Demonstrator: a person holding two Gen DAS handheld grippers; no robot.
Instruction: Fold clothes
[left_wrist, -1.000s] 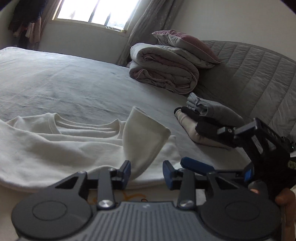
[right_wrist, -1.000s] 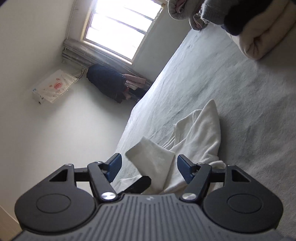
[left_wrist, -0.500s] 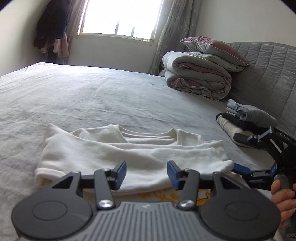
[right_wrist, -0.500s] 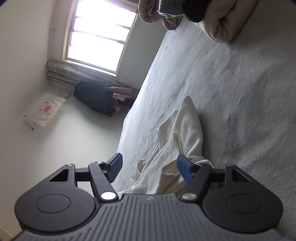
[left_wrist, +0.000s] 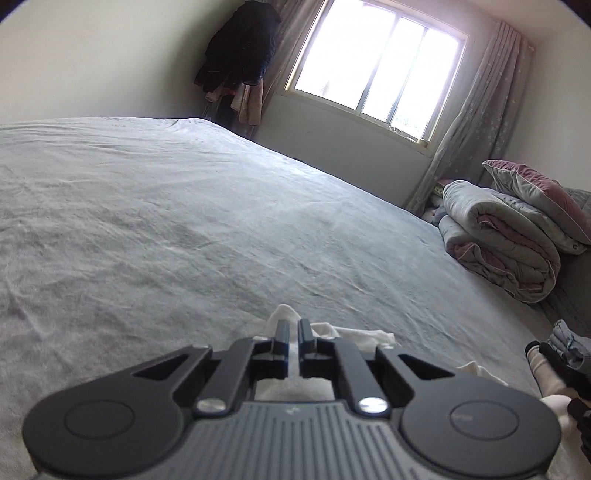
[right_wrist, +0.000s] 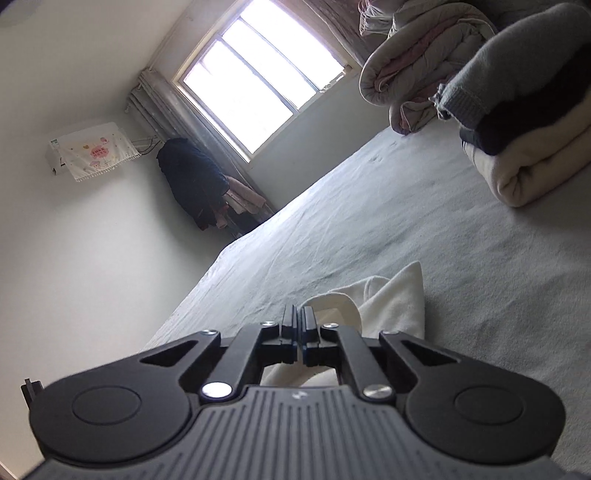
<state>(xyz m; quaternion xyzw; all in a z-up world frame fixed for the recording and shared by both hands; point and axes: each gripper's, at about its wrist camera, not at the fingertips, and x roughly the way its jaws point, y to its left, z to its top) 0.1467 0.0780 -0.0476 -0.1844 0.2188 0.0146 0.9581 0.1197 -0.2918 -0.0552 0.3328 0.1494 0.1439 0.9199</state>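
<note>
Both grippers clamped on white shirt (left_wrist: 354, 334).
Left gripper (left_wrist: 291, 328) and right gripper (right_wrist: 298, 317) pinching cloth, bunched on bed (left_wrist: 166, 229).

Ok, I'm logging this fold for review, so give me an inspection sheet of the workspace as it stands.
Surface: grey bed sheet, wrinkled.
Job's things: white shirt, bunched at both claws.
Clutter: stack of folded clothes; rolled duvet with pillow on top.
Grippers: left claw shut on white shirt; right claw shut on white shirt.
Cables: nothing seen.
Surroundings: bright window, curtain, dark coat hanging in the corner, covered wall unit.
</note>
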